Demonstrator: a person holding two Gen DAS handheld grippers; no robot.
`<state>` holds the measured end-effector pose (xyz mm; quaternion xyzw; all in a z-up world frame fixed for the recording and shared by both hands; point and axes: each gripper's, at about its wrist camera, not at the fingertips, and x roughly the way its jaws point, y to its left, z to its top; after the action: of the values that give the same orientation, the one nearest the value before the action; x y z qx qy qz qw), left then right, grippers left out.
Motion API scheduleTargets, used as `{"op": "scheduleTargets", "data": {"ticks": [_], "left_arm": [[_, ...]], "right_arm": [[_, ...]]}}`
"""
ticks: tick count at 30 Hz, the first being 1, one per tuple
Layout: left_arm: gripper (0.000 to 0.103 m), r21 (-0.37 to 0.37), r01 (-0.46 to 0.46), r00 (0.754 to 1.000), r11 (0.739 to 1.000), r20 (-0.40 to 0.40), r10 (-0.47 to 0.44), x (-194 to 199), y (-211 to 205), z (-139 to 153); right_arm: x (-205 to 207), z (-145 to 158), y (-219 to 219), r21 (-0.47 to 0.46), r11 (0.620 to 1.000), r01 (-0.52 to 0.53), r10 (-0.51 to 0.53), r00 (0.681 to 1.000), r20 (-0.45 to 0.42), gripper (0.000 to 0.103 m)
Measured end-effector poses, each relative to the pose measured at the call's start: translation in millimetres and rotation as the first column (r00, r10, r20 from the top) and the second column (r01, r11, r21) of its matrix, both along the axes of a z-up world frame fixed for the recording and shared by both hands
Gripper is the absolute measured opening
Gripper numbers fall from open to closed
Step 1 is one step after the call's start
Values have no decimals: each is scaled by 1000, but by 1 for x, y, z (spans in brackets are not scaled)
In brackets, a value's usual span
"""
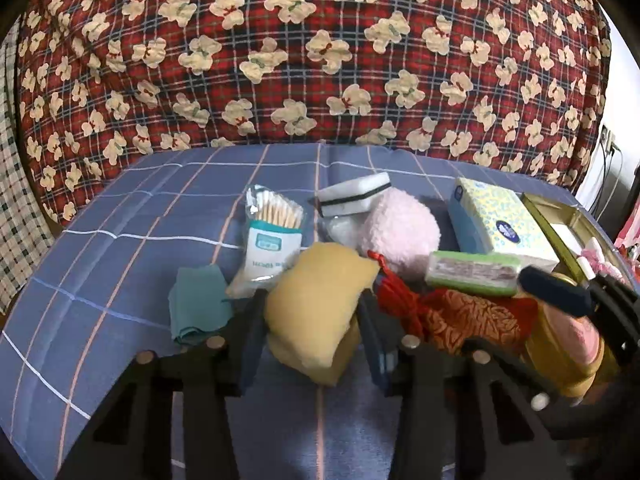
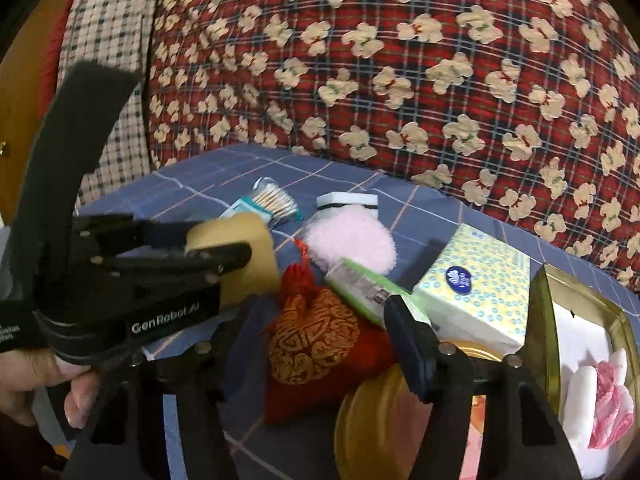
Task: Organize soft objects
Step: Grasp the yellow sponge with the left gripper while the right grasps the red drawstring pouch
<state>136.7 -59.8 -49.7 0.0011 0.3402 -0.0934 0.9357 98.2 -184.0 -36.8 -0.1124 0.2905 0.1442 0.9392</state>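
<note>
From my left gripper (image 1: 312, 332) the yellow sponge (image 1: 316, 304) sits right between the fingers, its near end tucked in between the two dark pads, which are pinching its sides; the right wrist view confirms the pinch, with the left tool's fingers clamped across the sponge's near half. Its long axis runs straight ahead of the tool and a little to the right, away from me, so I judge a plain lift will bring it up without twisting. My right gripper (image 2: 316, 344) stands spread with nothing between the pads: the red embroidered pouch (image 2: 316, 340) lies in the gap, just ahead and below, but I cannot see either finger touching it. Its tasselled neck points away and slightly left, so its long axis roughly follows the fingers. The right hand is plainly the nearer one to the pouch, the left to the sponge. To the right of the right tool, close in, the gold tin (image 2: 548, 292) stands open with pink and white soft things inside; I take that as the destination, and it lies rightward of both tools. Farther ahead come the green-wrapped pack (image 2: 368, 292) and the tissue box (image 2: 476, 292), then the pink fluffy pad (image 2: 352, 240), the cotton swabs (image 1: 272, 224) and the teal cloth (image 1: 196, 304) off to the left tool's left.
</note>
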Motion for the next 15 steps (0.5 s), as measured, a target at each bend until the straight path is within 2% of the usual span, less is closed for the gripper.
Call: {"op": "scheduleTargets", "data": {"ticks": [6, 13, 15], "left_arm": [[41, -13, -55, 998, 998, 39, 56, -5, 9, 4], [41, -23, -73, 996, 997, 48, 74, -5, 13, 6], [41, -28, -73, 996, 997, 49, 75, -6, 14, 6]], "right_arm": [[6, -8, 8, -44, 999, -27, 24, 998, -62, 58], [11, -22, 26, -156, 986, -53, 35, 992, -119, 49], [14, -26, 27, -177, 983, -42, 18, 990, -137, 35]]}}
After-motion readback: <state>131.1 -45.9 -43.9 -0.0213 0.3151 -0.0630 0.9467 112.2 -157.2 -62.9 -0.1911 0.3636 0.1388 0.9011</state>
